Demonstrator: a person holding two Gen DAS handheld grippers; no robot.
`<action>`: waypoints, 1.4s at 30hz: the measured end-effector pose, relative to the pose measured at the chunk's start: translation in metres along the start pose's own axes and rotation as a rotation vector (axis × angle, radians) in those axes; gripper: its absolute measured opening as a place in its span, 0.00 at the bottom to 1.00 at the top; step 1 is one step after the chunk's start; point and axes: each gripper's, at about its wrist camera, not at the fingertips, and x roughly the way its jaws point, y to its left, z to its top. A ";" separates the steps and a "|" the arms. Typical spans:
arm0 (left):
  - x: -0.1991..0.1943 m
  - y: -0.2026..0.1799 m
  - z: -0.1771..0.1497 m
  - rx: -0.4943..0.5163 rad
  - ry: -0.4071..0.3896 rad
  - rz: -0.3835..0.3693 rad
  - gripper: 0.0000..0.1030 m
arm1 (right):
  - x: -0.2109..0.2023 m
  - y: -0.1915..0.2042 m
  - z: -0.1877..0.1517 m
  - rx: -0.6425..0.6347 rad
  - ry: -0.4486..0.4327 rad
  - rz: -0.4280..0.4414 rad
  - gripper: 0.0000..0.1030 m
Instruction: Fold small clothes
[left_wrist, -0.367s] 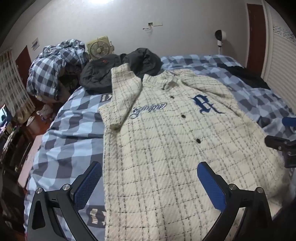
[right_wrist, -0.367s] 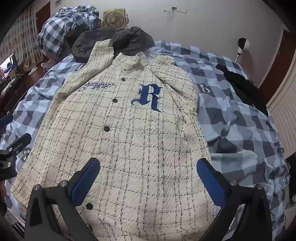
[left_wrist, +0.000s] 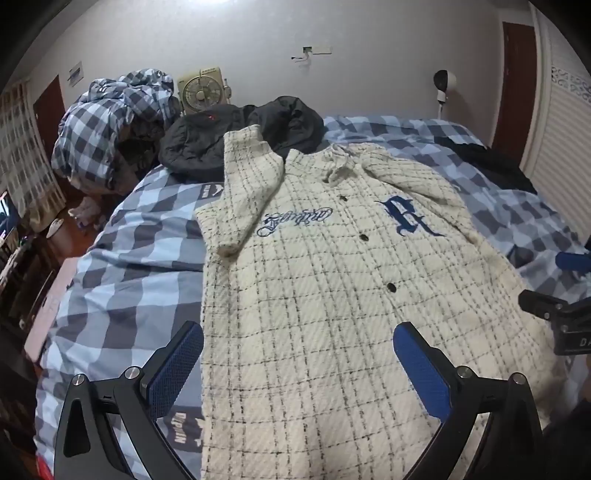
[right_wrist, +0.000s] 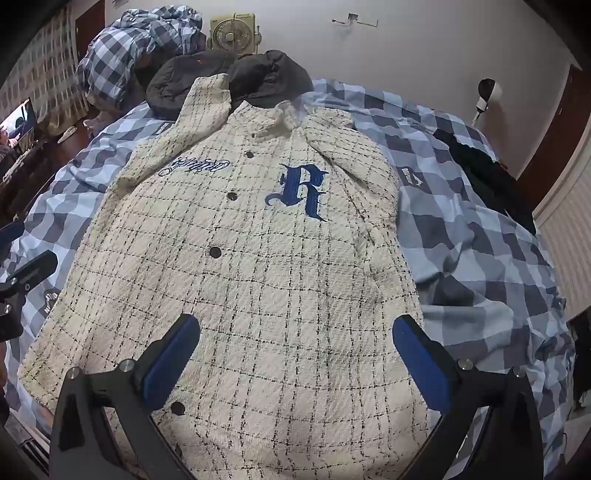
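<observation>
Only right view shows shirt (right_wrist: 258, 277) hem button (right_wrist: 177, 407) (dark).

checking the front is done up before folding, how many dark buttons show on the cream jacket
5 in the right wrist view on the jacket: one near the collar, one beside the R, one mid-chest, one by the hem, one half hidden by a left finger. More may be hidden.

Both wrist cameras sit low behind their own spread fingers, looking forward and down along the bed (left_wrist: 122, 266) toward the far wall (left_wrist: 369, 74). Both views share the jacket (left_wrist: 332, 295) between the fingers and the fan (right_wrist: 232, 35) far beyond them.
</observation>
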 end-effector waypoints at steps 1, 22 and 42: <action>-0.001 -0.001 0.000 0.005 -0.006 -0.007 1.00 | -0.001 0.005 0.002 -0.004 0.003 -0.009 0.99; -0.001 -0.008 0.000 0.028 -0.002 -0.017 1.00 | -0.003 0.004 0.004 0.009 0.032 -0.012 0.99; 0.009 -0.006 -0.003 0.008 0.034 -0.023 1.00 | 0.004 0.004 0.003 0.015 0.044 -0.011 0.99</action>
